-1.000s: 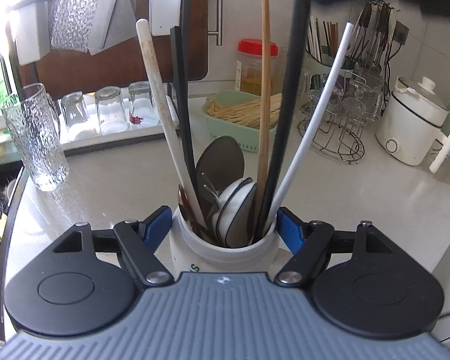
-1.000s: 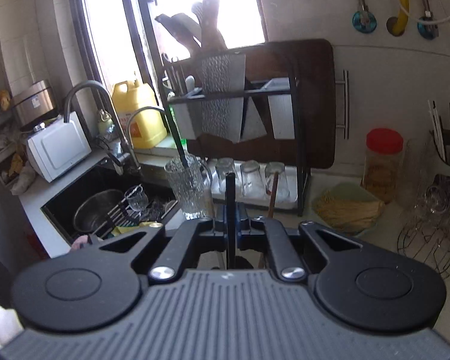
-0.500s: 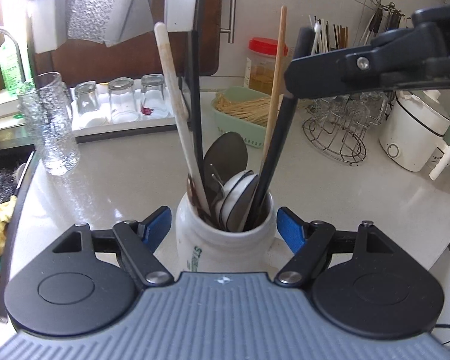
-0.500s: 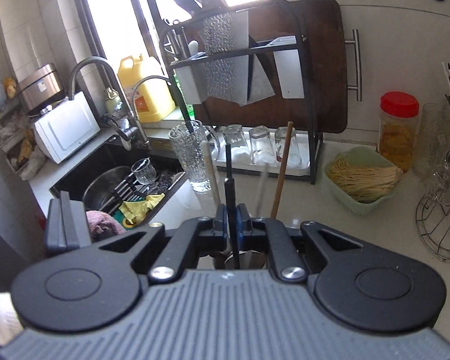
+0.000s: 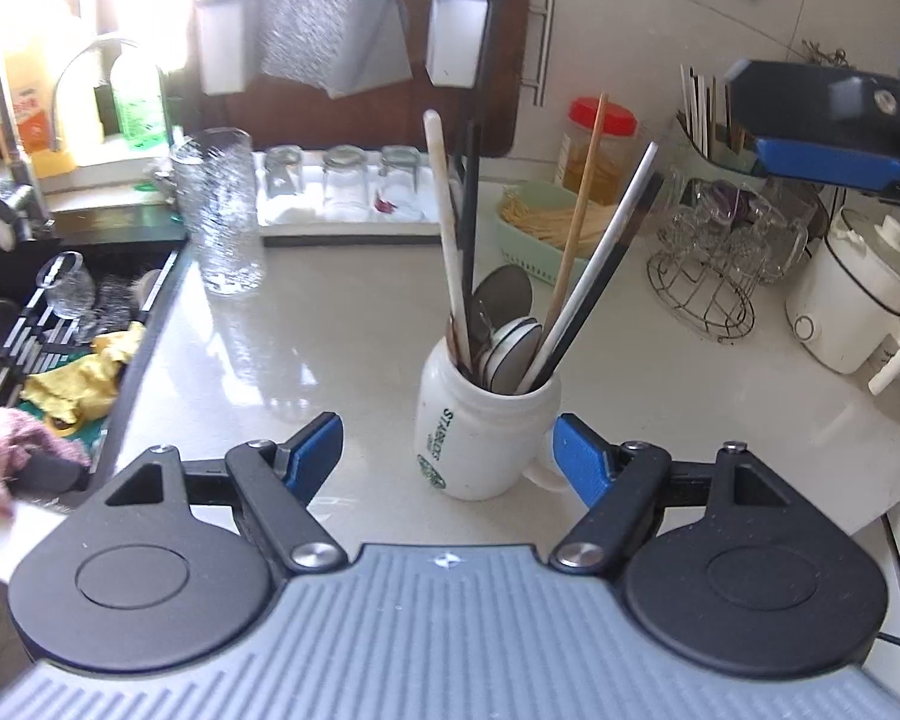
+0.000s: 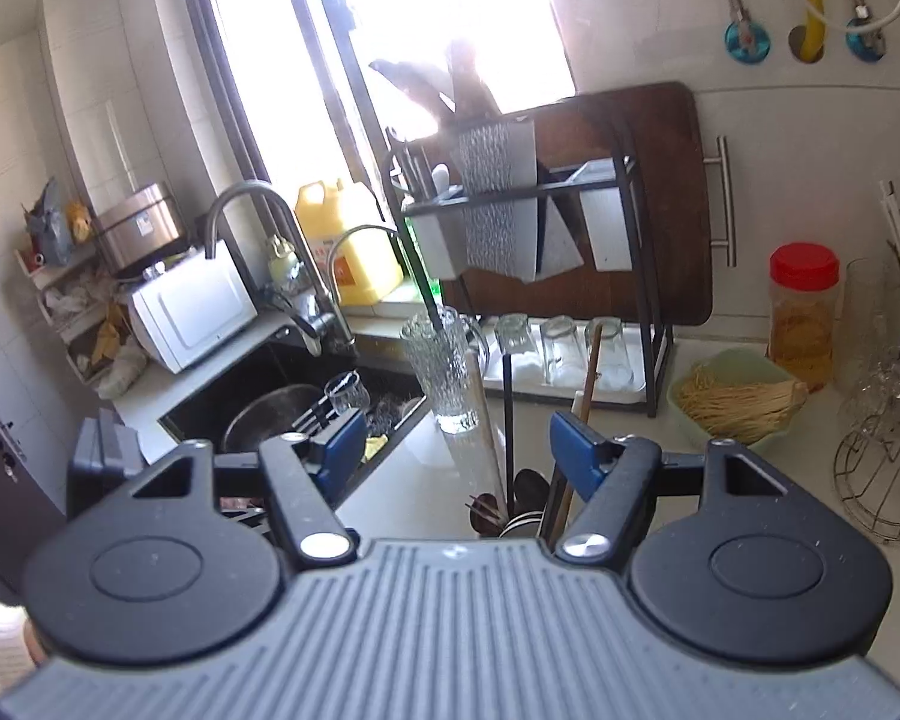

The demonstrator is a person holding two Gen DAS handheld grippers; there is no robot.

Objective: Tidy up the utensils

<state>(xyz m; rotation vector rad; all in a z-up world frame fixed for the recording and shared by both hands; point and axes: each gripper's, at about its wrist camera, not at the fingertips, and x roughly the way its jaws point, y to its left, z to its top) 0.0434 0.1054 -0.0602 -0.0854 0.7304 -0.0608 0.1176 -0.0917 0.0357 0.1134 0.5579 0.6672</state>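
Observation:
A white mug [image 5: 480, 420] stands on the counter, holding spoons, a white handle [image 5: 447, 222], a wooden chopstick [image 5: 579, 222] and black handles [image 5: 606, 282]. My left gripper [image 5: 447, 447] is open; the mug stands between its blue fingers without being pressed. My right gripper [image 6: 456, 444] hovers above the mug with its jaws opening. The utensil handles [image 6: 507, 420] rise between its fingers, and the pads touch none of them. The left wrist view shows the right gripper [image 5: 750, 114] at the upper right, clear of the handles.
A tall glass pitcher [image 5: 225, 216] stands at the counter's left, beside a sink [image 5: 30, 324] with cloths. Behind are a tray of upturned glasses [image 5: 342, 186], a green basket of noodles [image 5: 540, 222], a wire glass rack [image 5: 708, 276] and a white cooker [image 5: 852, 306].
The right gripper was shut on a black handle; its jaws have now parted and it has drawn up and away to the right. The left gripper has pulled back and risen from the mug.

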